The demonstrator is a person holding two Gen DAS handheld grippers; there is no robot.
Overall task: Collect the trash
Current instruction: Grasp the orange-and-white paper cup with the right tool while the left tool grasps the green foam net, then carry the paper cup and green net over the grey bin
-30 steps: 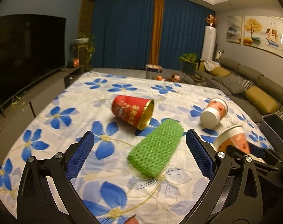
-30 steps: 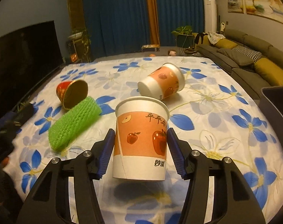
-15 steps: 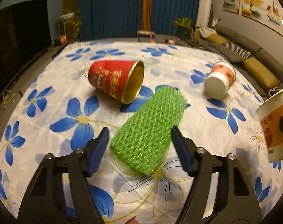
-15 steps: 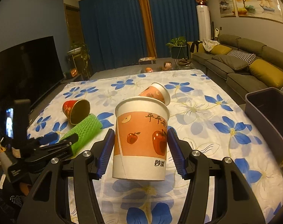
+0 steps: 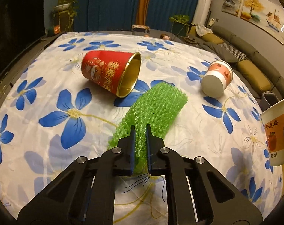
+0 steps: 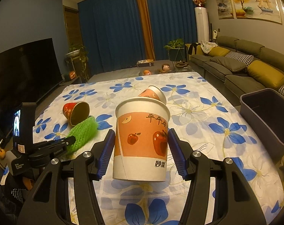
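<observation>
Tipped cup (image 5: 112, 74) behind foam net (image 5: 155, 110) on tablecloth (image 5: 48, 86), second tipped cup (image 5: 217, 78) to the right, bin (image 6: 269, 116) beyond the edge.

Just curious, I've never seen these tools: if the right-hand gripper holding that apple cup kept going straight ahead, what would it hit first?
Probably the tipped-over paper cup lying just beyond the held apple cup. The right gripper seems raised above the tablecloth, so it might pass over; depth is unclear.

A white cloth printed with blue flowers (image 6: 202, 116) covers the counter. Behind it hang dark blue curtains with an orange centre strip (image 6: 142, 28); a black television screen (image 6: 23, 69) stands at left. A grey-green sofa with mustard cushions (image 6: 254, 69) lines the right wall beneath framed landscape paintings (image 6: 250, 0).
</observation>
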